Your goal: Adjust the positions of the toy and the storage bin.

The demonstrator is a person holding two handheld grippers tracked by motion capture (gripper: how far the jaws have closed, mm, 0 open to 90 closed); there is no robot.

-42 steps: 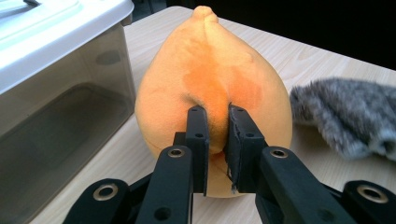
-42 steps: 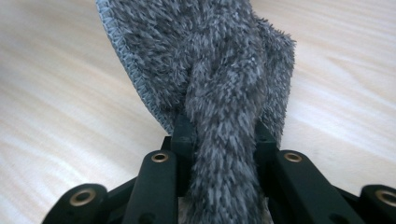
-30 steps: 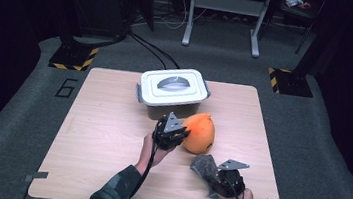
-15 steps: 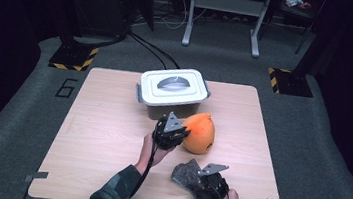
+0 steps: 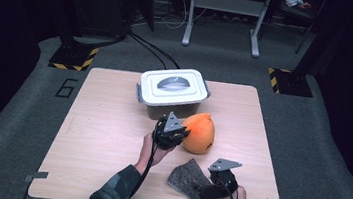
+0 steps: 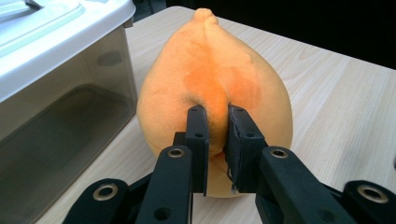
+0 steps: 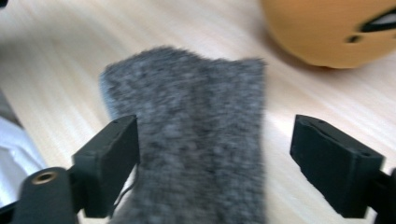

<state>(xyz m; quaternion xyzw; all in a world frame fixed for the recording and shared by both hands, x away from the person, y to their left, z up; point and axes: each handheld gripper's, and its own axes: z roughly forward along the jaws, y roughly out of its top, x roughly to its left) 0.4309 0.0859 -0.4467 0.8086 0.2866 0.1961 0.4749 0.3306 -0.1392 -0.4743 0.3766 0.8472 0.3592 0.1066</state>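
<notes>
High view first: the left gripper (image 5: 176, 135) sits mid-worktop, pinching a fold of the orange plush fruit (image 5: 201, 132), which rests just in front of the lidded plastic box (image 5: 173, 92) near the far edge; that pinch looks like a steadying hold, keeping the soft toy from rolling; left gripper view confirms it, jaws nearly together with a ridge of orange plush squeezed between them, box wall just beside it. Near the front edge, the right gripper (image 5: 209, 190) is over the grey felt cloth (image 5: 185, 177); right gripper view has its jaws spread wide, the cloth lying flat on the worktop (image 5: 105, 136) between them, likely lined up for a grab. Readable writing: just a "6" (image 5: 66, 88) on the floor left of the worktop; no brand or label legible on the box.
</notes>
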